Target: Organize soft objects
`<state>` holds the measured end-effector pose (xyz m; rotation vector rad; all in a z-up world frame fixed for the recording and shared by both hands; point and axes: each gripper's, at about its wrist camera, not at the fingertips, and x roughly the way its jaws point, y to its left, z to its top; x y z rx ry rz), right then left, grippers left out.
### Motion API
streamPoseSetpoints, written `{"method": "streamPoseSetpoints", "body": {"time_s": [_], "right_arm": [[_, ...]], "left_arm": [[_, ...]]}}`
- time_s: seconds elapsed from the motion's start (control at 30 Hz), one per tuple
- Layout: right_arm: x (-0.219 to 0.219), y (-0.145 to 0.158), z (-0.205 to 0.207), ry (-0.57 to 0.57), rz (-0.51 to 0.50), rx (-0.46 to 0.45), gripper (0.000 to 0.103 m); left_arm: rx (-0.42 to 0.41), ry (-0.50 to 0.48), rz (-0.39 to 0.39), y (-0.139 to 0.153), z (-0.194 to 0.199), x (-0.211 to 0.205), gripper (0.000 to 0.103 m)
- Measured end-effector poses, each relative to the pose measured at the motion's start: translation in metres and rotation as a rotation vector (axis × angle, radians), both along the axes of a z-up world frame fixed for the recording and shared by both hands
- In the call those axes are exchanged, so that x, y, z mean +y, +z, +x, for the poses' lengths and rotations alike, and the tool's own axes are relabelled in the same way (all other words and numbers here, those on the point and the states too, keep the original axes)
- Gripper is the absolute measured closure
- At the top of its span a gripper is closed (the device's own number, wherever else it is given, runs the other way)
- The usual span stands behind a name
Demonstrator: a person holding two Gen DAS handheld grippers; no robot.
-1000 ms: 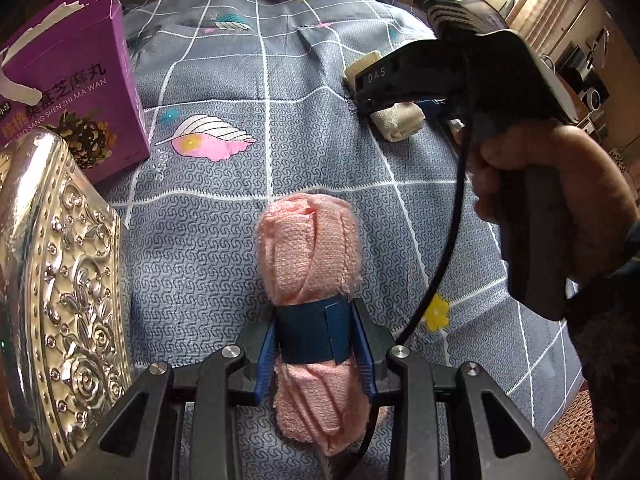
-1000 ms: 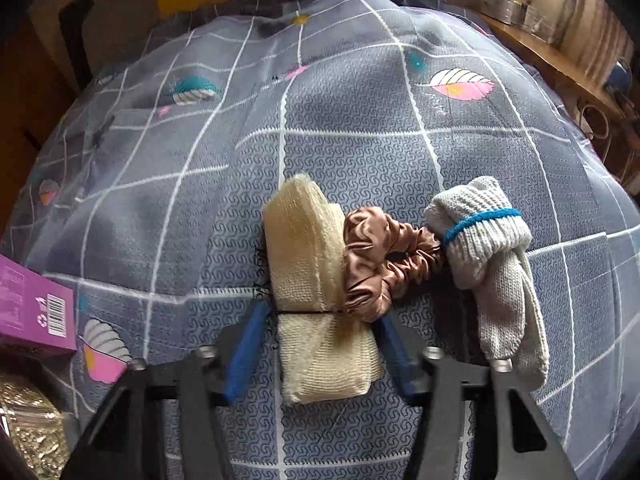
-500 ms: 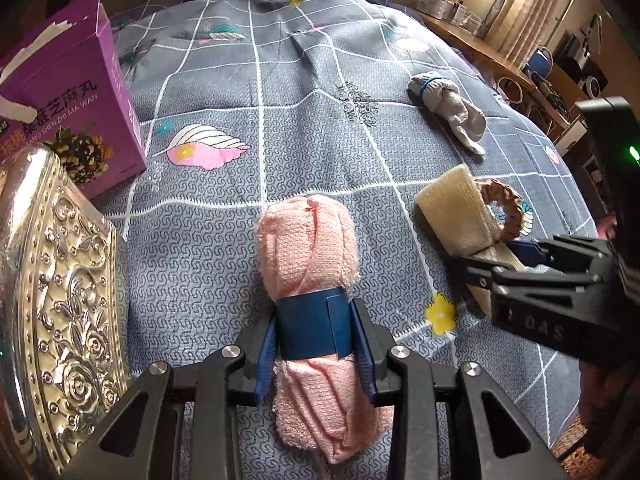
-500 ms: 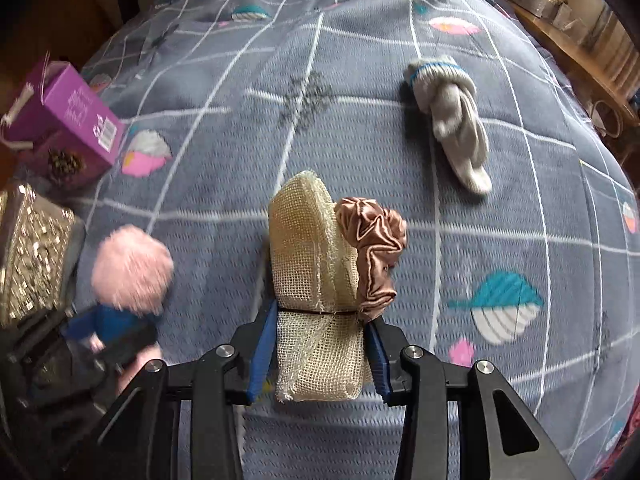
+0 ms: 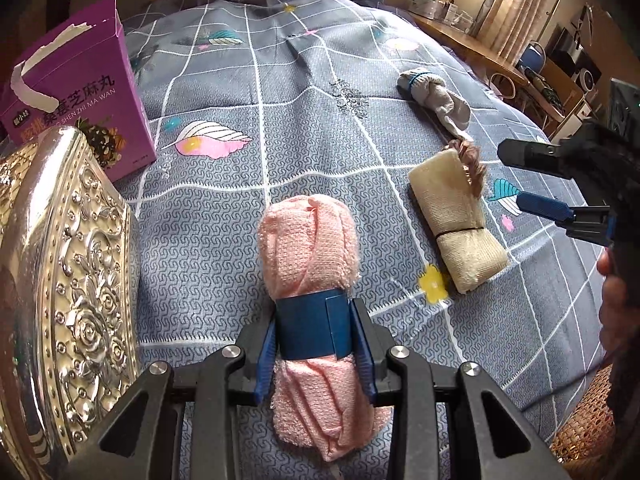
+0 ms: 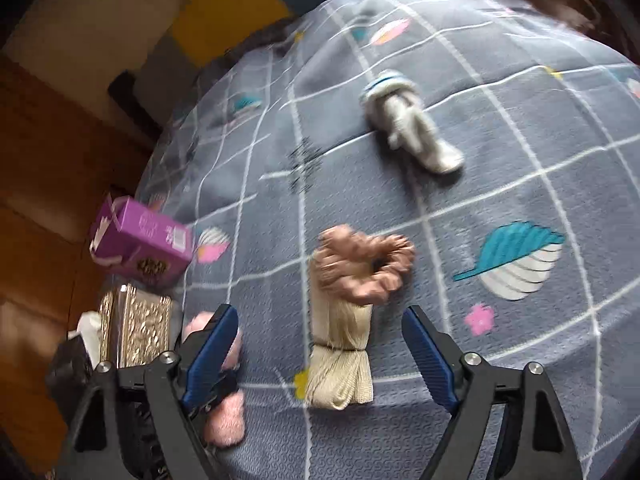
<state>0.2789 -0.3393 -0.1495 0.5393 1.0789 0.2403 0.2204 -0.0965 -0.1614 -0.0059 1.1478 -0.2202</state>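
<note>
Your left gripper is clamped on the rolled pink towel, its blue pads pressing the dark blue band around the roll at lower centre of the left wrist view. Your right gripper has its jaws opening wide; the beige rolled cloth lies between the blue fingers at lower centre of the right wrist view, and neither pad touches it. A brown satin scrunchie rests against the far end of that cloth. In the left wrist view the same cloth lies at centre right, just beside the right gripper's fingers at the right edge.

Everything lies on a grey bedspread with a white grid and leaf prints. A knotted grey sock with a blue band lies well apart, toward the upper centre of the right wrist view. At the left of the left wrist view stand a torn-open purple box and, below it, an embossed silver tin. A wooden desk and curtain show at upper right.
</note>
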Motion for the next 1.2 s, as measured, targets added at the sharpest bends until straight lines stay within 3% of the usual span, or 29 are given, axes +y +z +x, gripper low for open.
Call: {"method": "streamPoseSetpoints", "body": {"time_s": [0.1, 0.17, 0.3, 0.4, 0.47, 0.5, 0.53, 0.73, 0.8, 0.9, 0.97, 1.1, 1.2], "right_arm": [[-0.016, -0.005, 0.004, -0.098, -0.079, 0.029, 0.029], [-0.018, -0.006, 0.006, -0.107, -0.086, 0.032, 0.038], [0.003, -0.007, 0.022, -0.036, 0.039, 0.012, 0.039], [0.028, -0.005, 0.026, 0.026, -0.057, -0.024, 0.038], [0.041, -0.01, 0.028, 0.078, -0.104, -0.006, 0.052], [0.044, -0.014, 0.029, 0.084, -0.141, 0.005, 0.085], [0.041, -0.015, 0.03, 0.069, -0.155, 0.01, 0.095], [0.016, -0.014, 0.026, 0.0, -0.087, 0.022, 0.095], [0.009, -0.015, 0.026, -0.003, -0.008, 0.044, 0.088], [0.007, -0.017, 0.026, -0.026, -0.052, 0.057, 0.088], [0.0, -0.019, 0.025, -0.046, 0.031, 0.066, 0.088], [-0.027, -0.017, 0.02, -0.153, 0.07, 0.064, 0.088], [-0.033, -0.018, 0.019, -0.194, -0.057, 0.093, 0.088]], "left_arm": [[-0.003, 0.001, -0.003, 0.0, -0.004, 0.002, 0.069], [-0.004, 0.003, -0.006, 0.0, -0.005, 0.003, 0.069], [-0.008, -0.001, -0.003, 0.002, -0.009, 0.005, 0.069], [-0.011, -0.004, 0.004, 0.002, -0.009, 0.004, 0.069], [-0.015, -0.009, 0.011, 0.002, -0.01, 0.002, 0.069], [-0.017, -0.01, 0.011, 0.003, -0.009, 0.001, 0.069], [-0.02, -0.01, 0.01, 0.004, -0.009, 0.001, 0.069], [-0.037, -0.05, -0.003, 0.015, -0.008, -0.008, 0.07], [-0.04, -0.058, 0.001, 0.018, -0.006, -0.012, 0.07], [-0.027, -0.06, -0.007, 0.017, -0.004, -0.013, 0.07], [-0.019, -0.063, -0.009, 0.016, -0.005, -0.013, 0.07], [-0.02, -0.067, -0.01, 0.015, -0.006, -0.015, 0.07], [-0.023, -0.076, -0.014, 0.018, -0.005, -0.017, 0.07]]}}
